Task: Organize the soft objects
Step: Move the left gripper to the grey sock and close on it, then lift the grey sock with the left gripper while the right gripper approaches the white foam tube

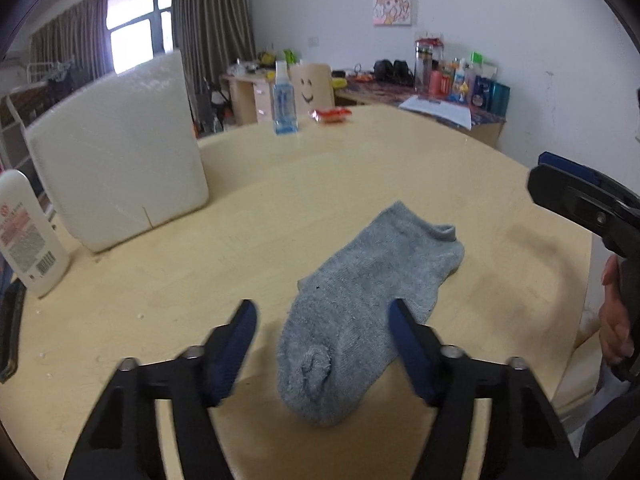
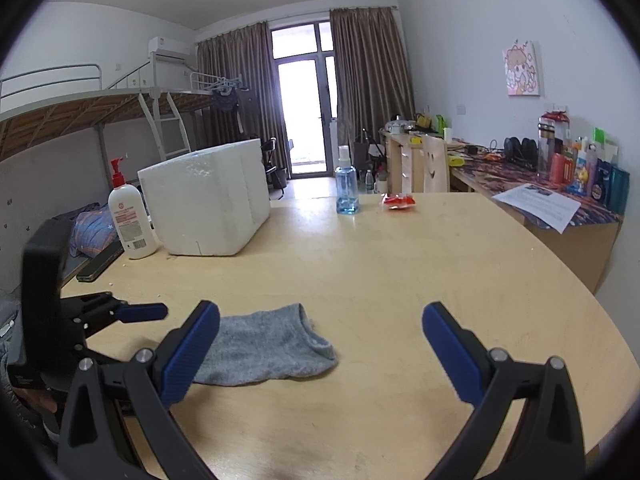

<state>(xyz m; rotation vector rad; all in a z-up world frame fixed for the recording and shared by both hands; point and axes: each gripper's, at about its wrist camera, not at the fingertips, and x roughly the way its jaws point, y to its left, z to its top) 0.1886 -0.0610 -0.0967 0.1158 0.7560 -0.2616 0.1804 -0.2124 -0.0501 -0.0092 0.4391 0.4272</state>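
Note:
A grey ankle sock lies flat on the light wooden table, toe toward me and cuff pointing away. My left gripper is open, its blue-padded fingers on either side of the sock's toe end, just above it. My right gripper is open and empty above the table, with the sock lying low and to its left. The left gripper also shows at the left edge of the right wrist view. The right gripper shows at the right edge of the left wrist view.
A white foam box stands at the table's back left, with a lotion bottle and a dark phone beside it. A blue spray bottle and a red packet sit at the far edge. A cluttered desk stands along the right wall.

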